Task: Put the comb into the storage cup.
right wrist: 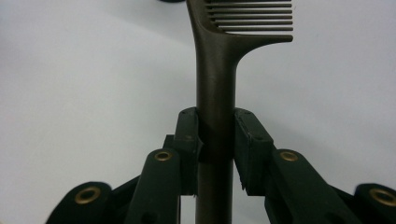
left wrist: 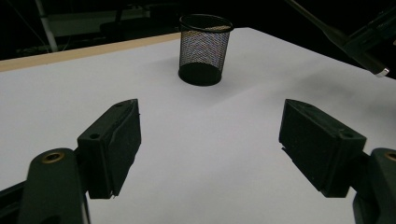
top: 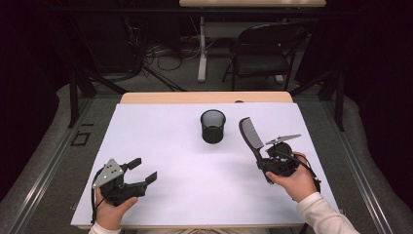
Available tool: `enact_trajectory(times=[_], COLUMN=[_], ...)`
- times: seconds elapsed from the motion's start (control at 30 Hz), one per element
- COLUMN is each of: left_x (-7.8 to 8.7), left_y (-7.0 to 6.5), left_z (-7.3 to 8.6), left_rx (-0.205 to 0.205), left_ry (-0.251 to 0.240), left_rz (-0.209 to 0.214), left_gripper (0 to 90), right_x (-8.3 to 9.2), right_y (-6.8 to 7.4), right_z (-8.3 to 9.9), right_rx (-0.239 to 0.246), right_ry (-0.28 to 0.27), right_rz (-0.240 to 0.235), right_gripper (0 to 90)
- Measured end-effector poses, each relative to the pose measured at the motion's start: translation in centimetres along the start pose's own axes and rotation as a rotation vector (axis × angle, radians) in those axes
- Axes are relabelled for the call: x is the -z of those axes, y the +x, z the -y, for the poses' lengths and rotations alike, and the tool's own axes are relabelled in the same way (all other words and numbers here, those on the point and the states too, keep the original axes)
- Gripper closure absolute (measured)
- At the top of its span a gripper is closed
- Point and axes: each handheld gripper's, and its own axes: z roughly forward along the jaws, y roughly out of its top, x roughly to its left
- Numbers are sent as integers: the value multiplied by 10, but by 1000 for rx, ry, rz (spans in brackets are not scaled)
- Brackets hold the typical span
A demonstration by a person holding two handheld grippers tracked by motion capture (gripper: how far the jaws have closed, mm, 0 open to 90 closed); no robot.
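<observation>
Right tongs point(top: 258, 157) pinching a dark comb point(top: 251, 134) by its handle, held tilted above the white table point(top: 170, 146) just right of the black mesh cup point(top: 213, 126); left tongs point(top: 142, 170) spread wide, nothing between them.

Comb point(right wrist: 215, 70) cut off by the top and bottom edges in the right gripper view, teeth partly out of sight. Lower handle hidden behind the right claw point(top: 263, 163) from above.

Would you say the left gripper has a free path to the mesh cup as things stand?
Probably yes: the left gripper is open and holds nothing, and only bare white table lies between it and the mesh cup.
</observation>
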Motion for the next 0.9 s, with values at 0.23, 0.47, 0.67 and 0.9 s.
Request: enact_trajectory(times=[0.23, 0.47, 0.67, 0.9], left_x=[0, 0, 0, 1], left_y=[1, 2, 2, 2], left_z=[0, 1, 1, 1], left_rx=[7, 9, 9, 6], left_ry=[6, 5, 7, 3], left_rz=[-6, -8, -12, -17], left_gripper=[215, 220, 222, 235], right_x=[5, 6, 6, 8], right_y=[4, 6, 7, 14], right_z=[-1, -1, -6, -13], right_rx=[10, 30, 41, 51], right_ry=[-95, -162, -216, -299], right_rz=[4, 13, 1, -8], right_gripper=[729, 729, 729, 729])
